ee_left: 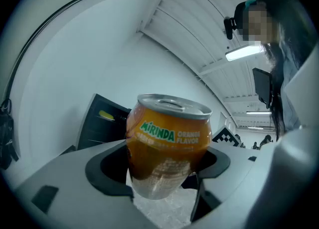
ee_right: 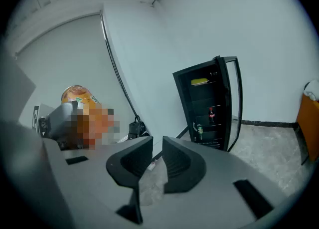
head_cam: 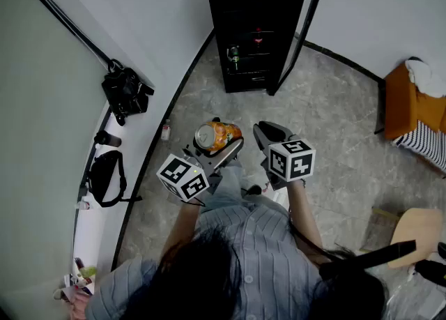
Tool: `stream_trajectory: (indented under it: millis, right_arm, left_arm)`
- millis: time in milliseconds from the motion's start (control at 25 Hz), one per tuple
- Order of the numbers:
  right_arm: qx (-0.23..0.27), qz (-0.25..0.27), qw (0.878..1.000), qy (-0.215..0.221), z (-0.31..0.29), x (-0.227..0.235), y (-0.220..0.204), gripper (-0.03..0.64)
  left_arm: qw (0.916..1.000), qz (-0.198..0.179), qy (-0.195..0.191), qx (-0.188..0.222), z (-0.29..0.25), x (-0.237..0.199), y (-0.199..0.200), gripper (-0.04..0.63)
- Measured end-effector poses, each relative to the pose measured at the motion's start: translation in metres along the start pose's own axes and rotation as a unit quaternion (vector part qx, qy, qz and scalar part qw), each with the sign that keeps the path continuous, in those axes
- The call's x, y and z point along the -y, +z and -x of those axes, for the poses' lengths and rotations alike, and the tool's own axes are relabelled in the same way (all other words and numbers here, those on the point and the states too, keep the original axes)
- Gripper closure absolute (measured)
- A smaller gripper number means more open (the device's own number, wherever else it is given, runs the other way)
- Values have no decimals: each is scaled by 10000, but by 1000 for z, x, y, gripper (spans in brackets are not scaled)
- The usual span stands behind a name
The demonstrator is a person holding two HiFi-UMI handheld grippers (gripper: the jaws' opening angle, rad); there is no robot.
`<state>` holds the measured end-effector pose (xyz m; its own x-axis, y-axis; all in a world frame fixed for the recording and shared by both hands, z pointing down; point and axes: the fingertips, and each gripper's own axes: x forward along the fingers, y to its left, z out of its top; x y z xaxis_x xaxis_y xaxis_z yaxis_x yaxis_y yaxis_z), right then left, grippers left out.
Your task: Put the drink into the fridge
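Left gripper (ee_left: 164, 169), spread wide, clamps the Mirinda can (ee_left: 168, 138) mid-frame; right gripper (ee_right: 158, 148) is closed up, empty. The grip's low, so the can might tip out before reaching the open fridge (head_cam: 214, 40) up top.

The drink can (ee_left: 167, 143) is orange with green and pale lettering and a silver top. The left gripper (ee_left: 162, 170) and right gripper (ee_right: 157, 158) are pale grey with black jaws; the left cube (head_cam: 182, 178) and right cube (head_cam: 291, 160) bear black-and-white square markers. The fridge (head_cam: 259, 29) is black. The floor (head_cam: 334, 123) is marbled grey, and the person's shirt (head_cam: 258, 242) is grey with fine stripes.
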<state>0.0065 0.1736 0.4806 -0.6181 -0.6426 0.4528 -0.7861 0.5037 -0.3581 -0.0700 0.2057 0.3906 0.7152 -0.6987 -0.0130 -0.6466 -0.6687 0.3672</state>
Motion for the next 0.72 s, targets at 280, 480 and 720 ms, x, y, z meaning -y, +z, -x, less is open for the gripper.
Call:
stream_trajectory:
  millis: [280,480,720]
  right_arm:
    - [213,-328,9992,-48,-5,9,6,548]
    - [199,-433,9989,-24,-10,11,4,547]
    - [52,-582,9983,-79,-22,21,2,546]
  left_arm:
    - [10000,8,21,12,2,-6,1,225]
    - [9999,97,50,0,2,-12,-1,225]
    - [9999,142,-30,-83,-12,-21,-3,225]
